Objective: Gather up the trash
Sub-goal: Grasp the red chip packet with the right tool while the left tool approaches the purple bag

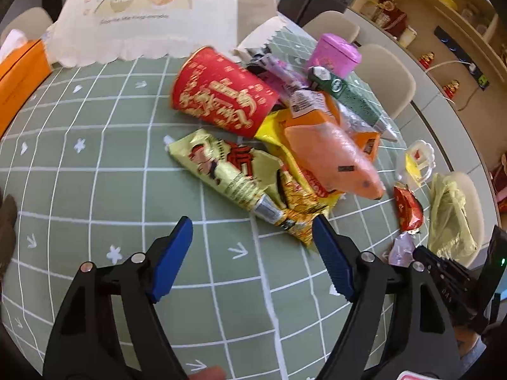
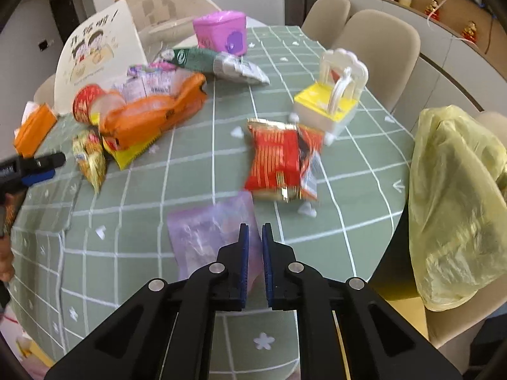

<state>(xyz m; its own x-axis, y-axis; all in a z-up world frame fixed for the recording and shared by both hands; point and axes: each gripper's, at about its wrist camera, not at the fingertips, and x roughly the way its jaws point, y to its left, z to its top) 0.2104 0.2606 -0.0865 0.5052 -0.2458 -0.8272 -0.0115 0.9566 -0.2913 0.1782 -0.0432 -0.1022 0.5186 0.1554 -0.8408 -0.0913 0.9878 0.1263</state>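
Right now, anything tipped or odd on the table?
Yes. The red paper cup lies on its side against the wrapper pile, and the yellow trash bag hangs off the table edge rather than standing open.

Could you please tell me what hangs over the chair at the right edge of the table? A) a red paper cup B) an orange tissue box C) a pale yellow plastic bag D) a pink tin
C: in the right wrist view a pale yellow plastic bag is draped over the beige chair beside the table's right edge, while the red paper cup lies on its side in the litter pile.
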